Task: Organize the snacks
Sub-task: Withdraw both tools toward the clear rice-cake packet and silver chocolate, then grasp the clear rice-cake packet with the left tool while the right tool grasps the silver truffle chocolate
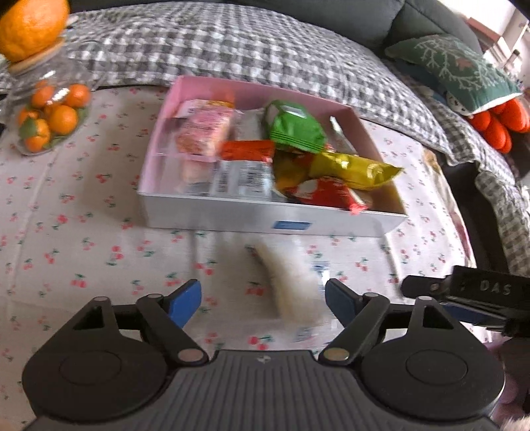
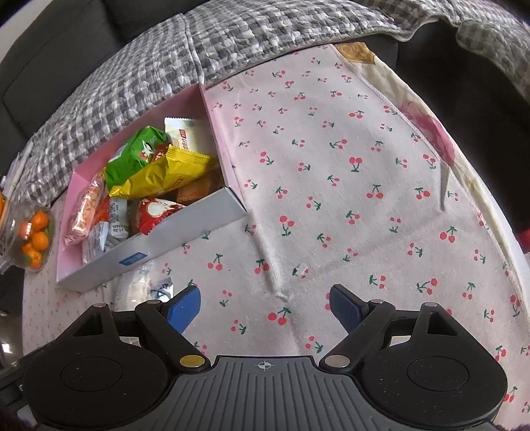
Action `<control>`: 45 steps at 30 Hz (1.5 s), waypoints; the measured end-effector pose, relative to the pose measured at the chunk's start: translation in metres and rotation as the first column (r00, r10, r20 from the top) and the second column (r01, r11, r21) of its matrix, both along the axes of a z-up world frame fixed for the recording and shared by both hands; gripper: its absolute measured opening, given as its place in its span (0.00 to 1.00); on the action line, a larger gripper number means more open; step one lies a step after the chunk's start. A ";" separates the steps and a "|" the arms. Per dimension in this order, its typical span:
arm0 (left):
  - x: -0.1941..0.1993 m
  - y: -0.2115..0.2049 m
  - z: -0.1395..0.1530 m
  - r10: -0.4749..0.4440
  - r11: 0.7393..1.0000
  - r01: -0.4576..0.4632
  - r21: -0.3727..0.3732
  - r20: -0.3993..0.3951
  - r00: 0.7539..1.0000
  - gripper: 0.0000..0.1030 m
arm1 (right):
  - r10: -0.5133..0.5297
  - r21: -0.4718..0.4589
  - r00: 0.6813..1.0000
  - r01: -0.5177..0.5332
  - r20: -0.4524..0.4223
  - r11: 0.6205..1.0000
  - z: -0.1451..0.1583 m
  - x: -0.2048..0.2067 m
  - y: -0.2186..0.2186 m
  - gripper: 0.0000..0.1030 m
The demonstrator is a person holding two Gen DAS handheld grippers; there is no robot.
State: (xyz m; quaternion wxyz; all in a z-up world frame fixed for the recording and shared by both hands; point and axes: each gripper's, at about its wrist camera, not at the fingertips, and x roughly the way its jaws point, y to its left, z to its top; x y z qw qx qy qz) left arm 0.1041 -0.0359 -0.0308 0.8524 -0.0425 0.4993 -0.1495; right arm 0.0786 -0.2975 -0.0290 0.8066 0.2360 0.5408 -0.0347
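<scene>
A pink-lined box [image 1: 232, 217] sits on the cherry-print tablecloth, filled with several snack packets: green [image 1: 294, 127], yellow [image 1: 357, 170], red [image 1: 326, 194] and pink [image 1: 205, 131]. The box also shows in the right wrist view [image 2: 185, 215]. A white wrapped rice-cracker snack [image 1: 291, 285] lies on the cloth just in front of the box, between the open fingers of my left gripper [image 1: 263, 303]. The snack shows partly in the right wrist view [image 2: 139, 288]. My right gripper [image 2: 265, 310] is open and empty over bare cloth, to the right of the box.
A clear jar of small oranges [image 1: 49, 112] stands at the left, with a large orange [image 1: 31, 25] on its lid. A grey checked blanket [image 1: 232, 43] and a green cushion [image 1: 460, 73] lie behind the table. The right gripper's body [image 1: 480, 295] shows at the right edge.
</scene>
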 end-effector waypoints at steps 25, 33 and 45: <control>-0.006 0.017 -0.004 -0.091 0.996 0.091 -0.009 -0.009 0.996 0.22 | 0.167 0.060 0.985 -0.169 0.033 0.984 -0.011 0.012 0.052 0.84; -0.017 0.051 -0.016 -0.114 0.993 0.113 0.045 0.008 0.993 0.21 | 0.242 -0.001 0.966 -0.243 0.094 0.970 -0.008 0.016 0.082 0.76; -0.024 0.047 -0.025 -0.154 0.982 0.147 0.116 0.053 0.987 0.47 | 0.395 -0.208 0.908 -0.364 0.138 0.908 -0.011 0.009 0.115 0.48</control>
